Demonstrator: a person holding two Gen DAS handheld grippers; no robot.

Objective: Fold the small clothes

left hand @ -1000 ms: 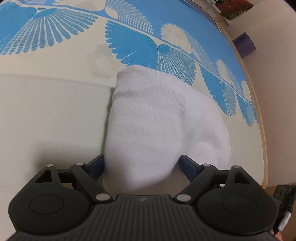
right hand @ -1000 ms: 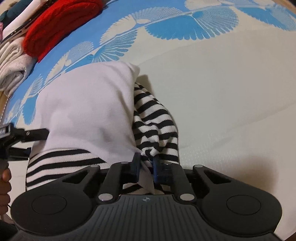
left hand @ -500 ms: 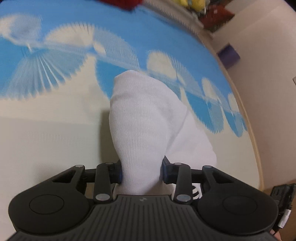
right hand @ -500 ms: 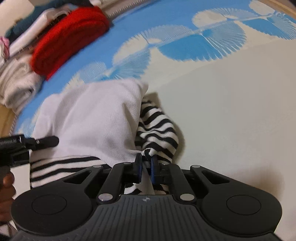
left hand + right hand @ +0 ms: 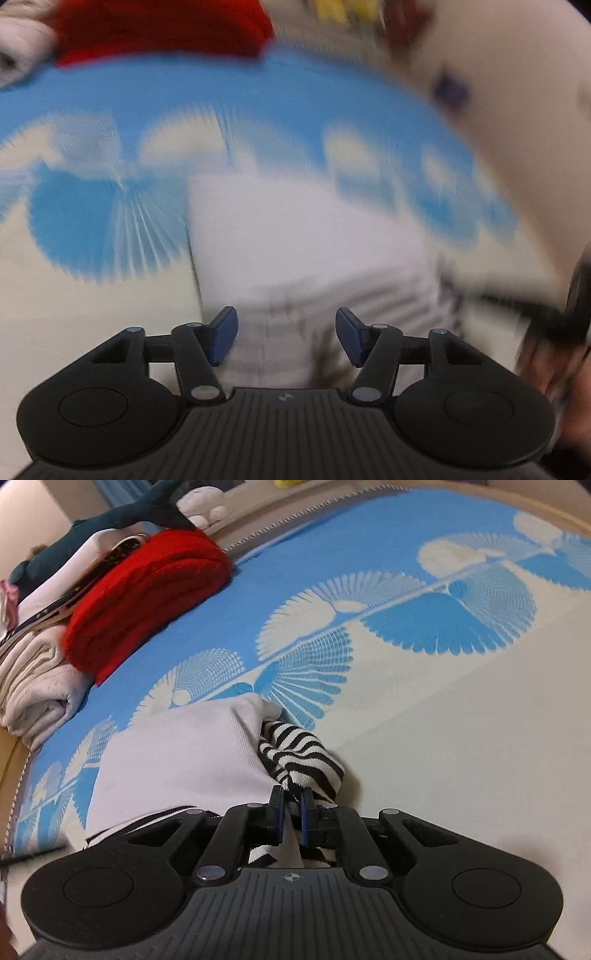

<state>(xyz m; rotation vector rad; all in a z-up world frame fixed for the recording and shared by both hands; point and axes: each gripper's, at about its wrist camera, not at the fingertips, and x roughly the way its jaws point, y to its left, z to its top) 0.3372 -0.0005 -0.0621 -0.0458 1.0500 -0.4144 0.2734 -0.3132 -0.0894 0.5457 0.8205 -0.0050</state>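
The left gripper (image 5: 286,334) has let go — its jaws have just been opening, apart over the white-and-black striped cotton sock (image 5: 177,760) on the blue-patterned bedcover (image 5: 461,738), straight ahead; right gripper (image 5: 291,814) pinches its striped cuff.

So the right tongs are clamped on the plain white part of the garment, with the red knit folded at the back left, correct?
Not quite. The right tongs are clamped on the black-and-white striped part, beside the white part, as the right wrist view shows. The red knit is folded at the back left.
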